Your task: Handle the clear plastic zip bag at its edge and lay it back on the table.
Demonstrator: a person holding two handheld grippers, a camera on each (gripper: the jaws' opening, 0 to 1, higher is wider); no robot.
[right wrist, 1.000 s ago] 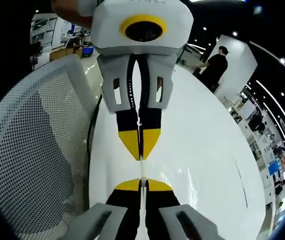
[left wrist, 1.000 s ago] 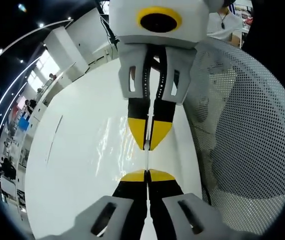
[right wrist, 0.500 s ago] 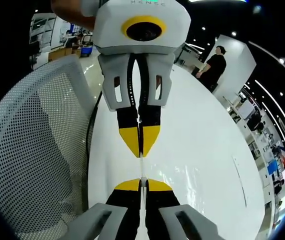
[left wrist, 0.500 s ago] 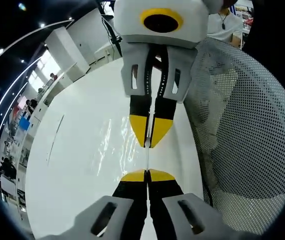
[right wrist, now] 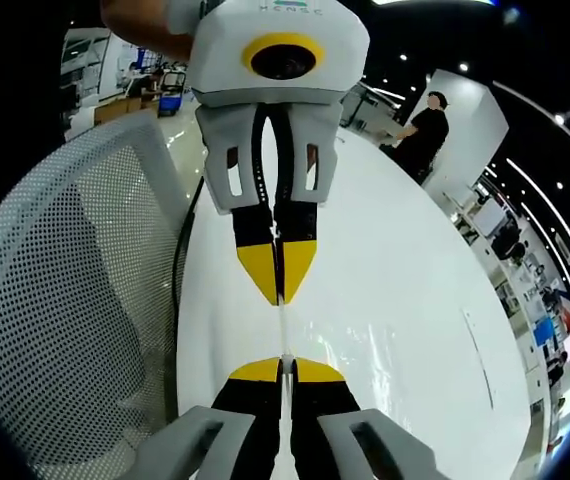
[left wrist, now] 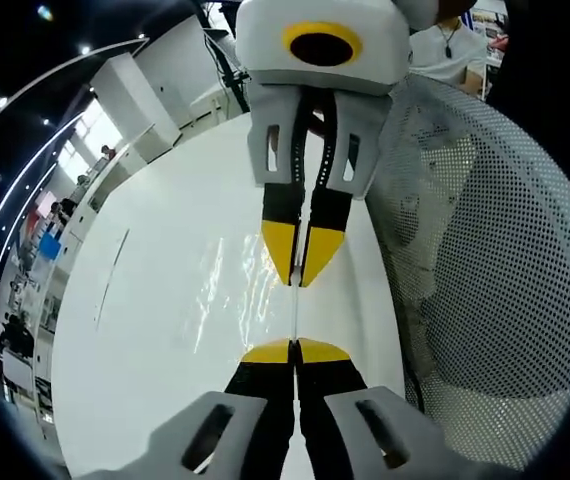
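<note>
The clear zip bag, stretched taut by its edge at frame centre above the white desk, is pinched between the closed jaws of left gripper and right gripper, with lowering and release apparently next.

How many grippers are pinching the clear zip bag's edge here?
2. The left gripper and the right gripper face each other tip to tip, each shut on the clear zip bag's edge above the white table.
</note>
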